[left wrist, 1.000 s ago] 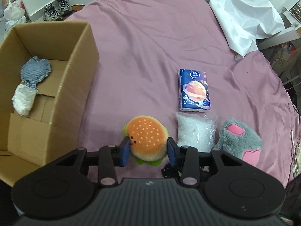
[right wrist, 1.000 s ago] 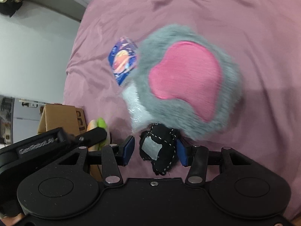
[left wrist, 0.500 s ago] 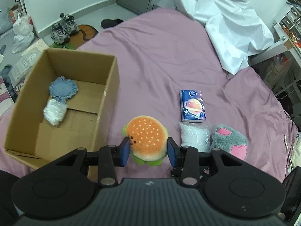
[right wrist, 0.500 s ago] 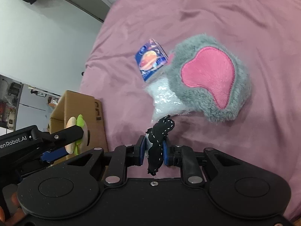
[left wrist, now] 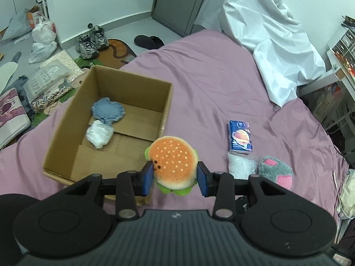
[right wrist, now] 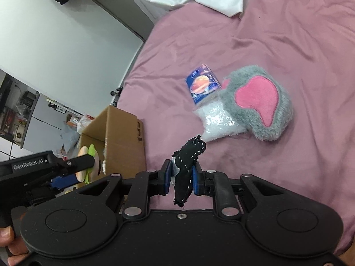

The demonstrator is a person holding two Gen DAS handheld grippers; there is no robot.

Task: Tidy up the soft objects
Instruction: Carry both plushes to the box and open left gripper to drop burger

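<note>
My left gripper (left wrist: pixel 175 175) is shut on an orange burger plush (left wrist: pixel 173 159), held in the air beside the near right corner of an open cardboard box (left wrist: pixel 133 78). A blue knitted piece (left wrist: pixel 108 112) and a white wad (left wrist: pixel 98 135) lie in the box. My right gripper (right wrist: pixel 181 175) is shut on a small black cloth piece with white stitching (right wrist: pixel 188 155), lifted off the pink bed. A grey paw plush (right wrist: pixel 259 102), a clear bag of white filling (right wrist: pixel 217 122) and a blue tissue pack (right wrist: pixel 203 84) lie together on the bed beyond it.
A crumpled white sheet (left wrist: pixel 277 44) covers the bed's far right. Shoes (left wrist: pixel 92 40), plastic bags (left wrist: pixel 43 37) and packets lie on the floor past the box. The bed's right edge meets shelving (left wrist: pixel 341 51). A hand (right wrist: pixel 8 239) grips the left gripper's handle.
The right jaws closed on the black cloth piece and lifted it off the bed. The left gripper rose with the burger plush, bringing the whole box into view.
</note>
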